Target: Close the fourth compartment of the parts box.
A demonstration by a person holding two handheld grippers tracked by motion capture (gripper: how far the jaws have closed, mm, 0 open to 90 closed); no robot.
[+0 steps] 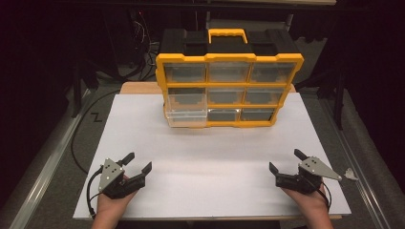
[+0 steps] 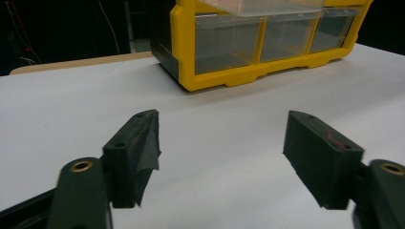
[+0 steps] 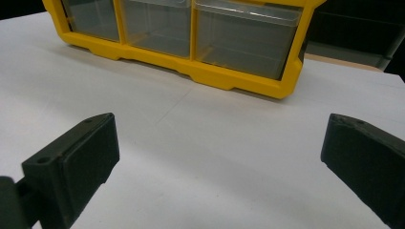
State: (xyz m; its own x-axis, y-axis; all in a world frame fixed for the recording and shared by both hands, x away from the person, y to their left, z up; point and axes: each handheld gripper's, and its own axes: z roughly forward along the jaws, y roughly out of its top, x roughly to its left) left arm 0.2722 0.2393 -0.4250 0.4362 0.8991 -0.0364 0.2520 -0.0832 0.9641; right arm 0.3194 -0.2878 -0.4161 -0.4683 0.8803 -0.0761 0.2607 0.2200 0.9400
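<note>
Two claws rested low over the white worktop [image 1: 215,162], each held in a hand. The left claw [image 1: 137,162] had its jaws spread apart with nothing between them, and the right claw [image 1: 285,161] likewise stood wide apart and empty. Well ahead of both, between their lines of reach, stood a yellow drawer organizer [image 1: 229,81] with clear drawers; its lower-left drawer [image 1: 187,117] was pulled out toward the left claw.

A white-topped table [image 1: 143,129] stands on grey floor [image 1: 52,157] in a dark room.
</note>
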